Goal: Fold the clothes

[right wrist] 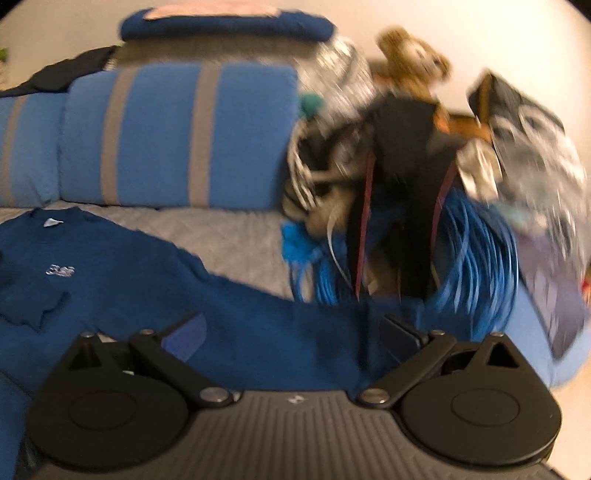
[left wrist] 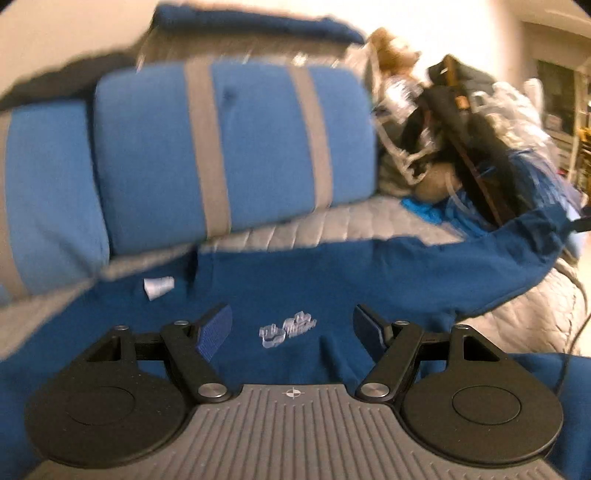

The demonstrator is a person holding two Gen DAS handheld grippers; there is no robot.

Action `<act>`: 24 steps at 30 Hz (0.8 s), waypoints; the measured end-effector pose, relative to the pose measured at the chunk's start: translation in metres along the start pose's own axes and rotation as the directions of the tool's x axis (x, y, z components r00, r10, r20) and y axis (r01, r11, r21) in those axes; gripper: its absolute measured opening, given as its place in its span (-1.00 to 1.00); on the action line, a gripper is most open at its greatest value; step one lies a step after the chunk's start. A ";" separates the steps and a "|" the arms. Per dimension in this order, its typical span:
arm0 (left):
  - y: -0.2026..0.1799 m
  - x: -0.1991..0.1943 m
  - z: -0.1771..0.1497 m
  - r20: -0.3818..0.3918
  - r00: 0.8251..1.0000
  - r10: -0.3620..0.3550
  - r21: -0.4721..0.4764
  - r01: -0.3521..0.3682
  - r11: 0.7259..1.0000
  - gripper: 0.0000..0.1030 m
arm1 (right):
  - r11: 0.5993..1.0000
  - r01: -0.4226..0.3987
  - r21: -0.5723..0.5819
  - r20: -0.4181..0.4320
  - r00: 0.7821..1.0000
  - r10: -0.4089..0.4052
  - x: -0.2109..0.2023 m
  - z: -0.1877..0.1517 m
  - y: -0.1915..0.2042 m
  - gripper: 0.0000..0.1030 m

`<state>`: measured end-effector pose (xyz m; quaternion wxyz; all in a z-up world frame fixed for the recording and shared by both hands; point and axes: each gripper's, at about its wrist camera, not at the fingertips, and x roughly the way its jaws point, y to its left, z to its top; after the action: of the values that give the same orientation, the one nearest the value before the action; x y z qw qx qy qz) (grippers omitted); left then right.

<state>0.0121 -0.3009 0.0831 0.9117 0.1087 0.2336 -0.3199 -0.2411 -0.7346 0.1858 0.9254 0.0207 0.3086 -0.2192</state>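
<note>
Both tongs released, left tongs (left wrist: 291,328) over blue shirt (left wrist: 295,288) chest, right tongs (right wrist: 291,332) over its sleeve; best pinch fabric edges cleanly, avoiding bed quilt (left wrist: 332,225).

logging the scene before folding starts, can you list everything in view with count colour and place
shirt: one, dark blue with a small white logo, spread flat on the bed cover in front of both grippers
tag: one, white, at the shirt's collar
bed cover: one, grey quilted, under the shirt
pillows: two, light blue with grey stripes, behind the shirt
folded cloth: one, dark blue, behind the pillows by the wall
teddy: one, brown, top of the clutter pile at right
cables: a bundle, blue, in the pile, low down
left gripper: one, black, open over the shirt's chest
right gripper: one, black, open over the shirt's sleeve
</note>
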 end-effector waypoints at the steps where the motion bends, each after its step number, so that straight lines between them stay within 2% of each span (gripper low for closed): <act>1: -0.002 -0.003 0.002 0.010 1.000 0.000 0.008 0.000 1.000 0.40 | 1.000 0.002 0.031 -0.012 1.000 -0.001 0.003 -0.006 -0.007 1.00; 4: -0.012 -0.010 0.006 0.005 1.000 0.013 0.036 -0.013 0.999 0.40 | 0.990 0.029 0.141 -0.056 0.998 -0.021 0.015 -0.027 -0.033 0.96; 8: -0.029 -0.023 0.010 -0.005 1.000 0.030 0.088 -0.029 0.996 0.40 | 0.949 0.084 0.305 -0.105 0.993 -0.054 0.034 -0.048 -0.068 0.76; 10: -0.036 -0.028 0.009 -0.002 1.000 0.030 0.117 -0.030 0.993 0.40 | 0.903 0.092 0.420 -0.117 0.992 -0.047 0.044 -0.058 -0.084 0.60; 13: -0.030 -0.029 0.000 0.035 0.999 -0.006 0.095 0.003 0.995 0.40 | 0.813 0.092 0.576 -0.124 0.992 -0.024 0.058 -0.072 -0.105 0.35; 15: -0.018 -0.026 -0.006 0.022 1.000 -0.005 0.020 0.004 1.000 0.40 | 0.766 0.084 0.637 -0.108 0.994 -0.019 0.064 -0.079 -0.113 0.22; 18: -0.008 -0.024 -0.006 0.000 0.999 0.047 -0.029 -0.047 0.998 0.40 | 0.705 0.060 0.707 -0.068 0.998 -0.017 0.073 -0.087 -0.121 0.14; 21: -0.004 -0.026 -0.004 0.010 0.998 0.060 -0.048 -0.059 0.997 0.40 | 0.653 0.046 0.756 -0.040 0.999 -0.023 0.078 -0.093 -0.126 0.06; 23: -0.004 -0.025 -0.004 0.006 0.998 0.068 -0.052 -0.068 0.996 0.40 | 0.631 0.057 0.774 -0.043 0.998 -0.038 0.082 -0.096 -0.128 -0.17; 24: -0.005 -0.024 -0.004 0.004 0.997 0.071 -0.049 -0.071 0.996 0.40 | 0.622 0.060 0.781 -0.041 0.998 -0.045 0.082 -0.097 -0.128 -0.20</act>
<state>-0.0089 -0.2901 0.0914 0.9256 0.0939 0.2345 -0.2819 -0.2907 -0.8658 0.0722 0.8151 0.4132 0.1916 -0.3581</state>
